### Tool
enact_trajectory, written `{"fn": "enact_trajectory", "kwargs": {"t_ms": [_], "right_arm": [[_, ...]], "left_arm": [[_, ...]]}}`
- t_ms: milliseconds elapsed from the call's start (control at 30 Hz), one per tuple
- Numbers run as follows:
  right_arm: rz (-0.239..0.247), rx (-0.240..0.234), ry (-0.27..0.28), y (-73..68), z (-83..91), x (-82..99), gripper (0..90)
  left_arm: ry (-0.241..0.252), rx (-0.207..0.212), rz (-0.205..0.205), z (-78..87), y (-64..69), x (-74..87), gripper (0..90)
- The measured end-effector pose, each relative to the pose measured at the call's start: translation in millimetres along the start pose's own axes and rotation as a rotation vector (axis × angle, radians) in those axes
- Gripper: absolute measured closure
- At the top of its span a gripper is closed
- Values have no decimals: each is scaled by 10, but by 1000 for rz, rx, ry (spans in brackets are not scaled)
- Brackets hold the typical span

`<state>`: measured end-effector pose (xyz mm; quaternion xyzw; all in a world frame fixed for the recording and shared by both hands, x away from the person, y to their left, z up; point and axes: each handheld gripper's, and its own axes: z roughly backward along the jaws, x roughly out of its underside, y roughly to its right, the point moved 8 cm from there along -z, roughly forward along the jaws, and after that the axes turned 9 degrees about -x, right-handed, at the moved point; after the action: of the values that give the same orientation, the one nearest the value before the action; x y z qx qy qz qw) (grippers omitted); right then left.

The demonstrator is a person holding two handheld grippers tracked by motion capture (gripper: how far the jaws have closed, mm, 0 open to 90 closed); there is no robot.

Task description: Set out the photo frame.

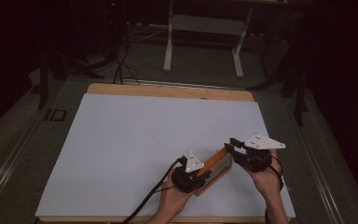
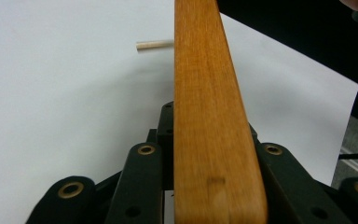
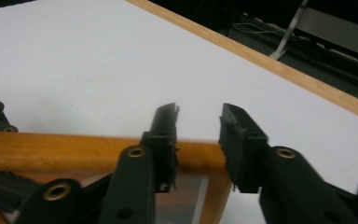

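**Near the counter's front edge, two grippers on a wooden frame**

Near the front edge of the white-covered counter, the orange-brown wooden picture frame with a glass pane is held off the surface between both hands. At its nearer end, the left gripper grips the frame's rail; in the left gripper view the black fingers stand narrow, hugging either side of the wood. At the farther end, the right gripper straddles the frame's corner, its fingers set partly apart, with the rail crossing behind them; whether they press on it I cannot tell. Farther off, a small pale wooden dowel lies on the white sheet.
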<state>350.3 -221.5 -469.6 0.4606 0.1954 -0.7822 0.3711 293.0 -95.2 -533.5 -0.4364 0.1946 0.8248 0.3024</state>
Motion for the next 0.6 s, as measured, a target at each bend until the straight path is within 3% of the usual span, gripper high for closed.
{"fn": "enact_trajectory", "kwargs": {"t_ms": [133,333,467,500,600], "right_arm": [[-4,2,-25,7,-10,78,813],[-7,-1,-25,14,25,122,868],[-12,-7,-19,15,33,133,878],[-15,-9,-18,16,35,135,879],[-14,-9,-19,15,34,134,881]], "left_arm": [[5,4,1,3,2,5,735],[24,16,-1,-2,-2,25,727],[16,26,2,-20,5,81,659],[20,37,-4,-37,5,170,608],[27,49,7,-41,0,239,587]]}}
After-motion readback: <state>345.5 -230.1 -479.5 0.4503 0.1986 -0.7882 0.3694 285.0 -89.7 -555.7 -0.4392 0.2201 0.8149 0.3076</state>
